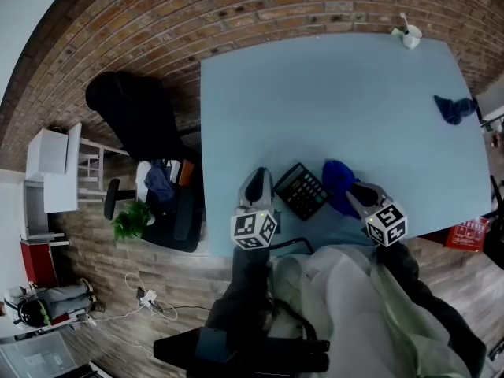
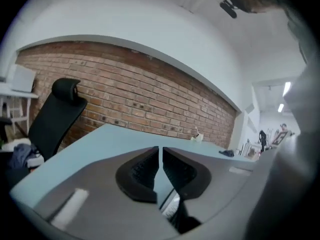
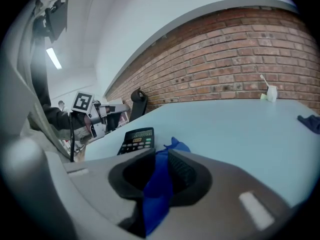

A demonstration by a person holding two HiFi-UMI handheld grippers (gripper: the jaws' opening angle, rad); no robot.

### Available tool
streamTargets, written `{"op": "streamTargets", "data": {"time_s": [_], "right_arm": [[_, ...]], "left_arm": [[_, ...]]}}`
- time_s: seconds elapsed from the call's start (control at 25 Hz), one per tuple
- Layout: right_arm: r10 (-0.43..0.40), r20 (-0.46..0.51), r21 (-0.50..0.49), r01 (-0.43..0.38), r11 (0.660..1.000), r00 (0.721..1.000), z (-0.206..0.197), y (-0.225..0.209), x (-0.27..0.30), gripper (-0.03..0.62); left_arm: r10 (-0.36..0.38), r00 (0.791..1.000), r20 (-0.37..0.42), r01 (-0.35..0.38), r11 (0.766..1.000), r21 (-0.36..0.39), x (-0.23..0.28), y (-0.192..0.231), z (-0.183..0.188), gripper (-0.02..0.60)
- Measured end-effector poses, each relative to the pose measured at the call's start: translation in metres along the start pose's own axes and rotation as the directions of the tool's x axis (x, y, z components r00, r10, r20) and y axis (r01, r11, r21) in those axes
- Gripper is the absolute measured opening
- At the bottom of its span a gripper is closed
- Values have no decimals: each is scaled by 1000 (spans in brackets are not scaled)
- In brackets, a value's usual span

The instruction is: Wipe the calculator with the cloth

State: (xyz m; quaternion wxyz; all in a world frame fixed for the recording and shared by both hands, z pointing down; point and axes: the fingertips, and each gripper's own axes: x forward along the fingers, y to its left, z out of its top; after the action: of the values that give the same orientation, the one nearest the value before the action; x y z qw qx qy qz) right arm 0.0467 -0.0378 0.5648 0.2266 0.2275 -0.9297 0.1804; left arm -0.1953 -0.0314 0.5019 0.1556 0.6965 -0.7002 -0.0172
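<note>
The right tool [image 3: 162, 156] has its jaws clamped on a bright blue cloth [image 3: 159, 189], a fold of which fills the gap between them and hangs out below. The left tool [image 2: 159, 151] holds nothing: its jaws are drawn almost together, with only a thin slit through which the bare tabletop [image 1: 331, 101] shows. The calculator [image 1: 303, 190] lies face up near the lower edge of the tabletop, in the lower middle of the head view, between the two tools. The left tool is just beside it on the left, and the bunched cloth is just beside it on the right. Whether the cloth touches it I cannot tell. The step in hand looks like the lead-in to the wipe, with the cloth gripped and brought up to the calculator. The next move probably calls for dragging the cloth leftward across the keys and display, pressing lightly so the calculator does not slide; the left tool is placed to steady it. By count there are two tools, one calculator and two cloths. The second cloth [image 1: 454, 109] is a darker blue and lies well apart at the right edge. One white cup [image 1: 409, 35] stands at the upper right corner.
</note>
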Motion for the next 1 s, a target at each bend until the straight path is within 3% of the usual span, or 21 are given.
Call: {"op": "streamTargets", "data": {"time_s": [0.16,0.32,0.48,0.76,0.88,1.0], "right_arm": [[-10,25,-1,10,1000,1000,-6,3,-8,64],[-35,97,-63,41,997,995,12,7,-19,51],[-18,184,-90,35,995,983,38,14,-33,48],[168,222,-90,-152,984,960,55,59,-26,48],[168,168,-129,-148,981,971,43,64,-22,46],[137,150,-97,-123,988,979,33,59,-24,43]], "left_arm": [[7,1000,-15,-10,974,-226,-28,1,-24,8],[13,999,-29,-23,937,-349,-48,-2,-39,8],[2,1000,10,2,924,-383,-56,-15,-30,8],[-50,999,8,49,913,-406,-54,-38,-36,8],[-51,999,5,49,906,-421,-55,-41,-40,8],[-52,999,-3,46,903,-427,-57,-43,-44,8]]}}
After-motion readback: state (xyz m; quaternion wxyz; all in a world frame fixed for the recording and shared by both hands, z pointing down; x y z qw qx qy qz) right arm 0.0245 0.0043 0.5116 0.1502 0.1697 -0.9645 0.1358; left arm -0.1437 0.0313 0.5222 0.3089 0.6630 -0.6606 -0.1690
